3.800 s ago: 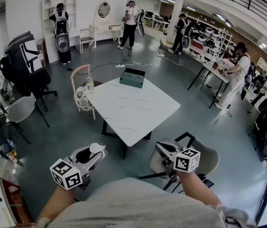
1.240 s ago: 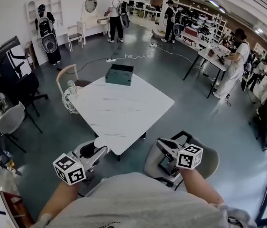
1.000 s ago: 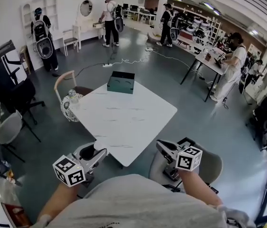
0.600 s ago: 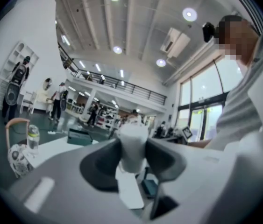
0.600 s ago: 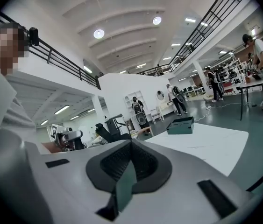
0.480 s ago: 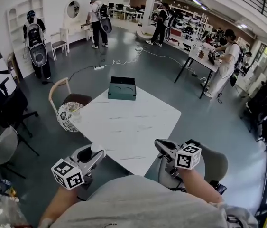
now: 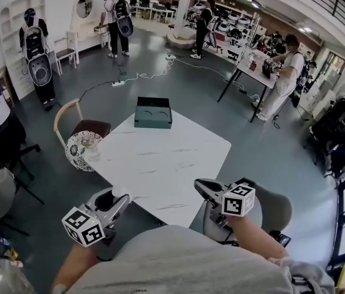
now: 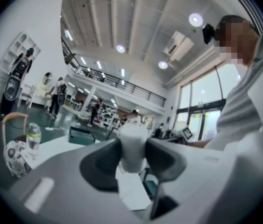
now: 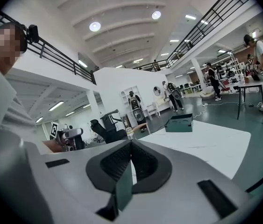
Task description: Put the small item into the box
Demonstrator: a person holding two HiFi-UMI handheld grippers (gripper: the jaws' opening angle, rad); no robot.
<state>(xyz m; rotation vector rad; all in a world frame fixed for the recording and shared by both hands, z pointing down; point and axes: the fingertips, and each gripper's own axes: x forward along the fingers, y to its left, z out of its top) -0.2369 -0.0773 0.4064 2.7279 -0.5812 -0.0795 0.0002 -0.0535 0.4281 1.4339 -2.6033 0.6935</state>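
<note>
We saw our left tongs (image 8: 132,148) closed on a small white item (image 8: 132,135), which stood up between the dark pads. Beyond them a dark green box (image 8: 81,135) sat on the white surface (image 8: 52,147). A clear bottle (image 8: 33,139) stood further left, beside a lace-covered chair (image 8: 13,157).

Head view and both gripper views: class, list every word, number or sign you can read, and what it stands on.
No words or numbers can be read in any view.
Left marker cube and right marker cube: black-and-white square patterns only, no letters.
Box lid: two marks, too small to read.
Bottle label: blurred.
</note>
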